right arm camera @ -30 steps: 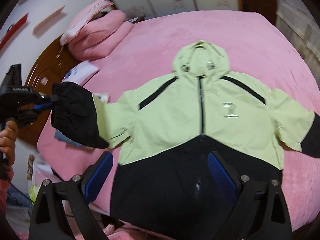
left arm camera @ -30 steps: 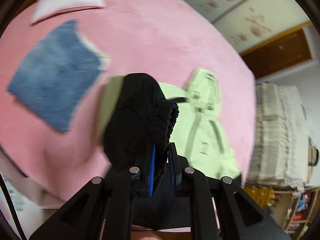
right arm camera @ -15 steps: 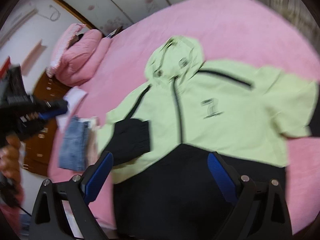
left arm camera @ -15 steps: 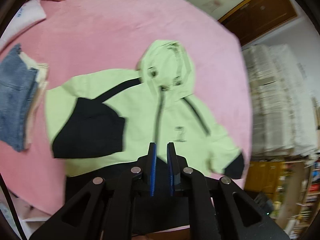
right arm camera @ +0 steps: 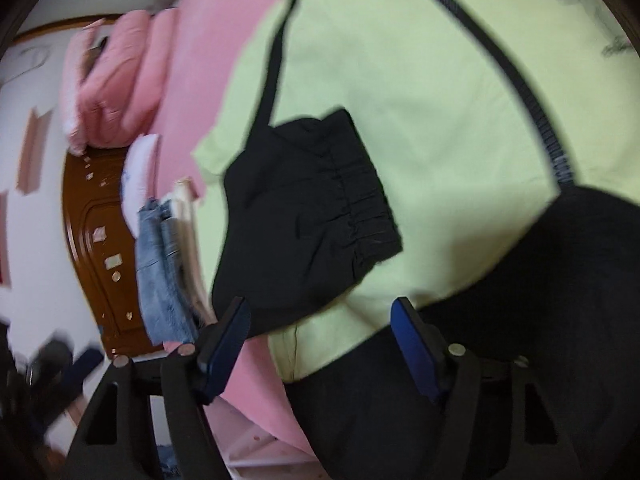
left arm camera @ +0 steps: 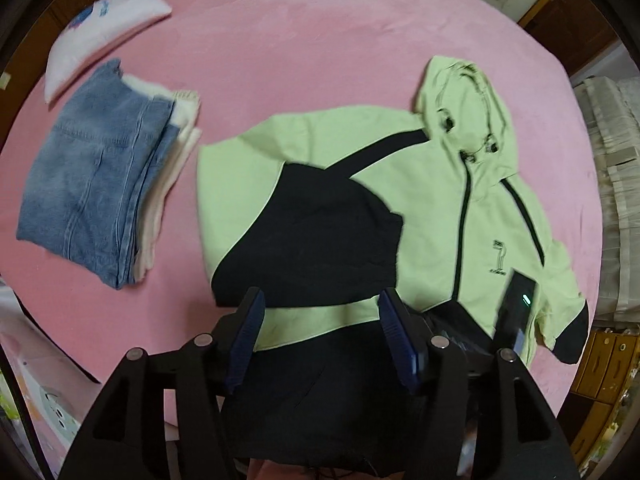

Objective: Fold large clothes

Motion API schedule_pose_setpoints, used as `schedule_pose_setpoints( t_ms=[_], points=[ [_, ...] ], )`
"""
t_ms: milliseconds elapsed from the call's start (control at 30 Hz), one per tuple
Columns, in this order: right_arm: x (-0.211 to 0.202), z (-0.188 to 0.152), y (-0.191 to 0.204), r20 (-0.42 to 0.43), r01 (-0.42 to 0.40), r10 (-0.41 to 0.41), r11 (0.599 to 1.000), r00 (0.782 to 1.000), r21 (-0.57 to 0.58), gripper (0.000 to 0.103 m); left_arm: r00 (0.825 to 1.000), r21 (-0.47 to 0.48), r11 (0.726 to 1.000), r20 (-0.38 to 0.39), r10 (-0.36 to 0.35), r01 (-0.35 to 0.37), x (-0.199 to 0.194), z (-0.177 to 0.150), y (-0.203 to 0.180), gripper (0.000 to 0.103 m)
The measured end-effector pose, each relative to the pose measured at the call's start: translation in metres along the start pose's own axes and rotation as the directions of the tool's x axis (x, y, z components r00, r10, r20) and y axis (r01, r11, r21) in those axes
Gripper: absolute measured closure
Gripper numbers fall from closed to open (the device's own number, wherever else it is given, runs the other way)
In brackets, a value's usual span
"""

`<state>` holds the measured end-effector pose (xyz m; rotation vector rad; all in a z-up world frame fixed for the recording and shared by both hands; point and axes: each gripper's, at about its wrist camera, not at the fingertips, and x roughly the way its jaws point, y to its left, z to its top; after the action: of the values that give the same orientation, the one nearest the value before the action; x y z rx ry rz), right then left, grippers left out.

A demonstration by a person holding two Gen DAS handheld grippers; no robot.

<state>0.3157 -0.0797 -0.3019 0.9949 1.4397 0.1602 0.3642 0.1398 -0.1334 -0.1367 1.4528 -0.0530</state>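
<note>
A lime-green and black hooded jacket [left arm camera: 420,184] lies face up on the pink bed [left arm camera: 304,52]. Its left sleeve, with a black cuff end [left arm camera: 312,240], is folded across the chest. The other sleeve [left arm camera: 568,320] lies out to the right. My left gripper [left arm camera: 320,336] is open and empty above the jacket's lower edge. My right gripper [right arm camera: 320,344] is open and empty, low over the jacket [right arm camera: 420,100] near its left hem, just below the folded black cuff [right arm camera: 312,216]. The right gripper's body also shows in the left wrist view [left arm camera: 512,320].
A folded stack with blue jeans [left arm camera: 96,200] on top lies left of the jacket; it also shows in the right wrist view [right arm camera: 164,260]. A white pillow [left arm camera: 104,24] and pink pillows [right arm camera: 116,80] lie by the wooden headboard [right arm camera: 96,232]. The bed edge is just below the grippers.
My left gripper let go of the black-cuffed sleeve, which now lies folded on the chest, and opened. My right gripper dropped close over the jacket's left side.
</note>
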Motion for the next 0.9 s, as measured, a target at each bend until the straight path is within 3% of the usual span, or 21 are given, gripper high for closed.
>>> schedule_pose_setpoints(
  t_ms=[133,233,267,367,567,667,767,900],
  points=[
    [0.031,0.009,-0.006,-0.013,0.02,-0.018,0.993,1.0,0.118,0.062,1.0,-0.059,0.998,-0.019,0.013,-0.014,0.016,-0.005,0.022,0.045],
    [0.039,0.016,-0.011,0.023,0.012,-0.017,0.98,1.0,0.199,0.07,0.999,-0.078,0.997,-0.039,0.024,-0.027,0.026,-0.011,0.036,0.045],
    [0.04,0.017,-0.013,0.032,0.009,-0.016,0.978,0.999,0.21,0.082,0.998,-0.072,0.997,-0.052,0.031,-0.034,0.029,-0.014,0.039,0.044],
    [0.042,0.024,-0.011,0.057,-0.013,0.001,0.978,0.998,0.207,0.097,0.996,-0.051,0.997,-0.077,0.056,-0.06,0.037,-0.017,0.046,0.04],
    [-0.006,0.037,0.042,0.196,-0.058,0.057,0.998,0.979,0.0,0.099,0.993,-0.034,0.997,-0.092,0.071,-0.074,0.046,-0.015,0.05,0.036],
    [-0.05,0.044,0.072,0.28,-0.11,0.132,0.99,0.951,-0.091,0.099,0.993,-0.027,0.997,-0.095,0.066,-0.068,0.048,-0.012,0.046,0.036],
    [-0.112,0.044,0.102,0.385,-0.125,0.204,0.967,0.9,-0.221,0.099,0.995,-0.026,0.998,-0.079,0.053,-0.055,0.043,-0.01,0.039,0.035],
    [-0.185,0.033,0.112,0.513,-0.04,0.234,0.932,0.826,-0.36,0.099,0.997,-0.015,0.998,-0.061,0.054,-0.055,0.039,-0.01,0.03,0.031]
  ],
)
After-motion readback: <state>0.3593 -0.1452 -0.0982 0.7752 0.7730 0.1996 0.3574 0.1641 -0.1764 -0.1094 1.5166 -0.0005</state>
